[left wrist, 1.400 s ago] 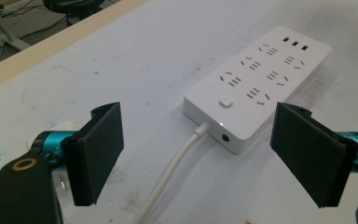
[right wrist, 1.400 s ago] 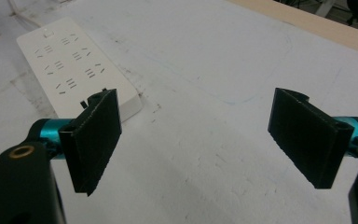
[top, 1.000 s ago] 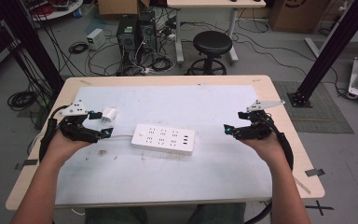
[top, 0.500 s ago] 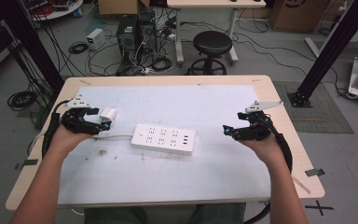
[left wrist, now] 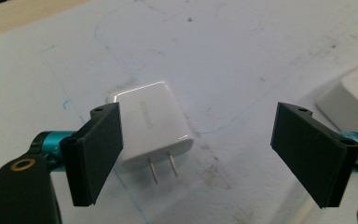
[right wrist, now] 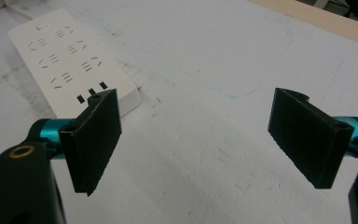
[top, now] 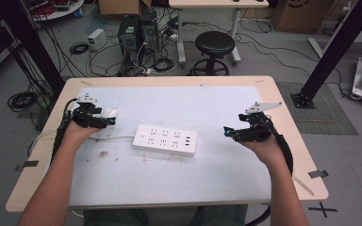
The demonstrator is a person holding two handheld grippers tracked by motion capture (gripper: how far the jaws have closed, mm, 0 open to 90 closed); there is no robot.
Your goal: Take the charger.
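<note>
A: Charger (top: pixel 109 113) position, high view: it lies flat on the white sheet (top: pixel 207 106) of the table (top: pixel 283 101), at the tips of the left gripper (top: pixel 104 120). Whether the tips touch it cannot be told from here. The right gripper (top: pixel 227 132) is held well apart from it, beyond the right end of the power strip (top: pixel 165 140), which lies between the two grippers.

B: Surface and room?

A: The sheet is scuffed and stained near the strip's cord. Behind the table stand a black stool (top: pixel 214 46), a computer tower (top: pixel 128 32) and loose cables on a grey floor.

B: Left gripper view?

A: The left gripper (left wrist: pixel 200 154) has its jaws spread wide. The charger (left wrist: pixel 151 123) lies between them, closer to the jaw at the left of the view, its two prongs pointing toward the camera. Neither jaw touches it.

B: Right gripper view?

A: The right gripper (right wrist: pixel 196 144) also has its jaws wide apart, with nothing but bare sheet between them. The power strip (right wrist: pixel 70 65) lies beyond the jaw at the left of the view.
</note>
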